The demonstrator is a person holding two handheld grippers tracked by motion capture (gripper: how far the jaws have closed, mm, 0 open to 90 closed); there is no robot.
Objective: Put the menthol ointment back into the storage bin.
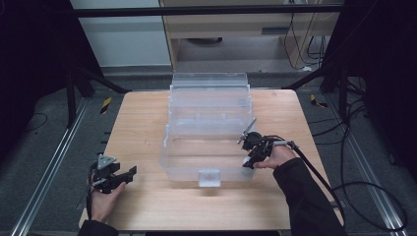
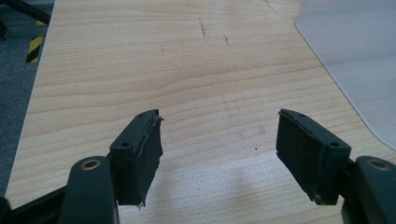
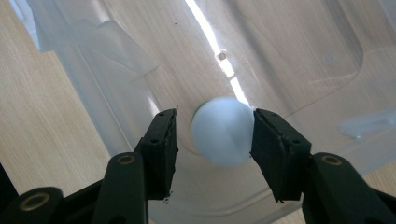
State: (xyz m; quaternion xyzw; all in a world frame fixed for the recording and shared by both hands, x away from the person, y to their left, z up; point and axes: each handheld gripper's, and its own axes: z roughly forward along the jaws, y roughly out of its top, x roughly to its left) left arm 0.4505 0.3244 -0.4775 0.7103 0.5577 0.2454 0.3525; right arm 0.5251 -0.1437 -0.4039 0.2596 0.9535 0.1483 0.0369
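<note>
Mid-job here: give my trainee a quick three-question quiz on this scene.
1. What sits between the jaws of the right gripper?
2. True or false: the left gripper is holding something.
3. The lid of the clear box is: A open, B closed?
Key: 1 a white ball; 2 false, its jaws stand open over the table; 3 A.
</note>
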